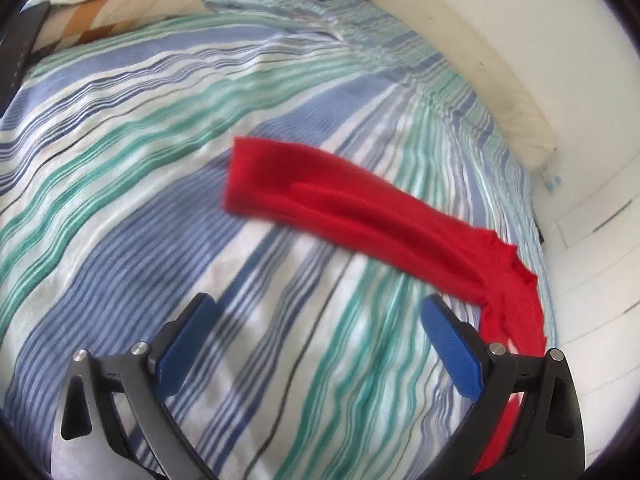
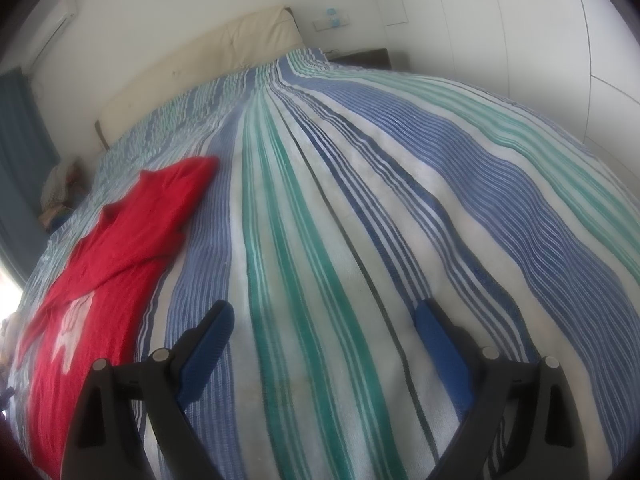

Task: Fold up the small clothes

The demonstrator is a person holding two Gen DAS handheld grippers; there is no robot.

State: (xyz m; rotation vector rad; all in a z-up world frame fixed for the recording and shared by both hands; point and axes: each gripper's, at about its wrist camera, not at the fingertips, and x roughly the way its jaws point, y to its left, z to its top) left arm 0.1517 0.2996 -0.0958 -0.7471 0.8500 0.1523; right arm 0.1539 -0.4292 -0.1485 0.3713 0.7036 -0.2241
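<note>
A small red knit garment (image 1: 360, 212) lies on the striped bedspread (image 1: 160, 160). In the left wrist view one part stretches out flat toward the middle of the bed while the rest bunches and trails down behind the right finger (image 1: 452, 344). My left gripper (image 1: 316, 320) is open and empty, just in front of and left of the garment. In the right wrist view the garment (image 2: 120, 240) lies at the left, with a white print near its lower part. My right gripper (image 2: 324, 320) is open and empty over bare bedspread (image 2: 360, 200), to the right of the garment.
A cream padded headboard (image 2: 208, 64) stands at the far end of the bed against a white wall. A patterned pillow (image 1: 104, 12) with items on it lies at the far left corner in the left wrist view. White wardrobe doors (image 2: 520, 20) are to the right.
</note>
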